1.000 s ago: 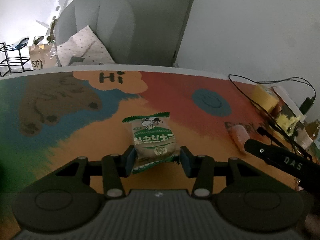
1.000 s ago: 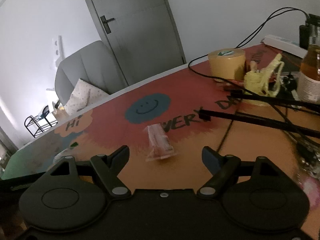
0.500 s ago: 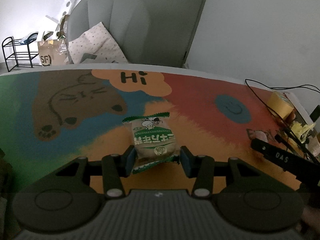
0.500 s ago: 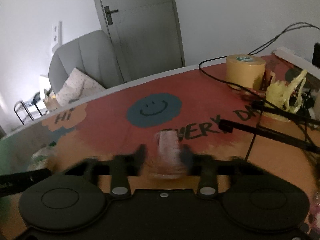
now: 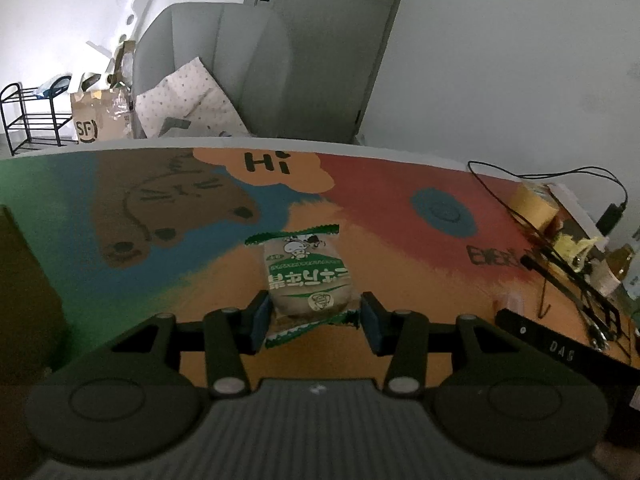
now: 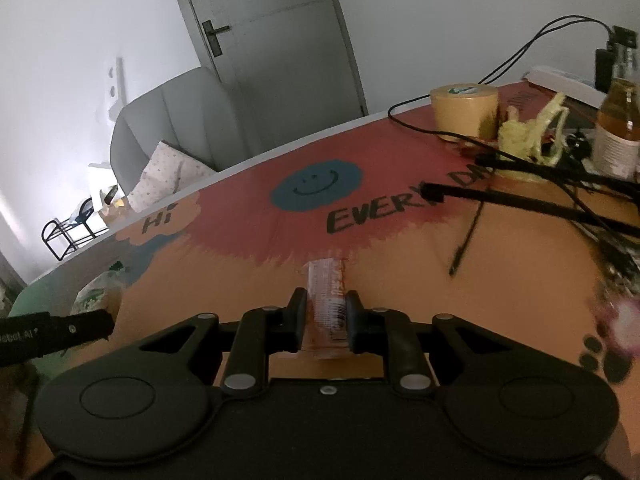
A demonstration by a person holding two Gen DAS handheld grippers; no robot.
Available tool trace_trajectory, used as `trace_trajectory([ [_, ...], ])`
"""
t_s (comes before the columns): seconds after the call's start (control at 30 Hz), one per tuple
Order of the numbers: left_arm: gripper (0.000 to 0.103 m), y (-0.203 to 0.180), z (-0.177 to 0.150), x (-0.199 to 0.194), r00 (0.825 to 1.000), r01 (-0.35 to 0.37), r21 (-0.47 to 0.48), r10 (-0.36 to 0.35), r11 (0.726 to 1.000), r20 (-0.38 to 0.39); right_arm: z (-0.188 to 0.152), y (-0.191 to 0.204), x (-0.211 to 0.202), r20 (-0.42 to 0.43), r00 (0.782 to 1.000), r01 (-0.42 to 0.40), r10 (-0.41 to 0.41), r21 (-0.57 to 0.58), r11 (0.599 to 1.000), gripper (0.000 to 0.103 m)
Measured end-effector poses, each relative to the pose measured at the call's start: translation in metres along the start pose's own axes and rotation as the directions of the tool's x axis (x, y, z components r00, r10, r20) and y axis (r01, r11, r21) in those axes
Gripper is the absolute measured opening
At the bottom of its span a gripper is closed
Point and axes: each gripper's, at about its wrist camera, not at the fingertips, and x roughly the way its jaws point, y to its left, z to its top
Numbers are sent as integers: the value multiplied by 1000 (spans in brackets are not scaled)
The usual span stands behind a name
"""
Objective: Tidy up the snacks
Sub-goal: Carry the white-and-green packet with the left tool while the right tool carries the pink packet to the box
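Both snacks are light, soft-walled packets, so the grip matters more than the force. The left tool [image 5: 314,316] is clamped on the green snack packet [image 5: 306,276], its blue pads pressing the lower part of the pouch from 9 and 3 o'clock, just above the bottom crimped seam; the packet stands out over the colourful table [image 5: 392,200] toward 12 o'clock. It looks puffy, with a biscuit or cake inside that would likely crumble under a hard squeeze, and the glossy film is probably slippery, so holding near the seam is a sound choice. The right tool [image 6: 326,320] has just been closing and now pinches the pink snack packet [image 6: 328,296], a narrow clear-and-pink wrapper, across its width at mid-length, with its far end pointing to 12 o'clock. That one seems thin and floppy; I judge its free end will droop. In the right wrist view the green packet shows at about 9 o'clock, well apart from the pink one.
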Motion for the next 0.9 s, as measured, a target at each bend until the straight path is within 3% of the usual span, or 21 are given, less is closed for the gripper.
trace_trajectory([
  [0.9,47,29,-15,-114,988,75,46,-81,996,129,-20,60,-103,126,992,-20,23,-23,1000,18],
])
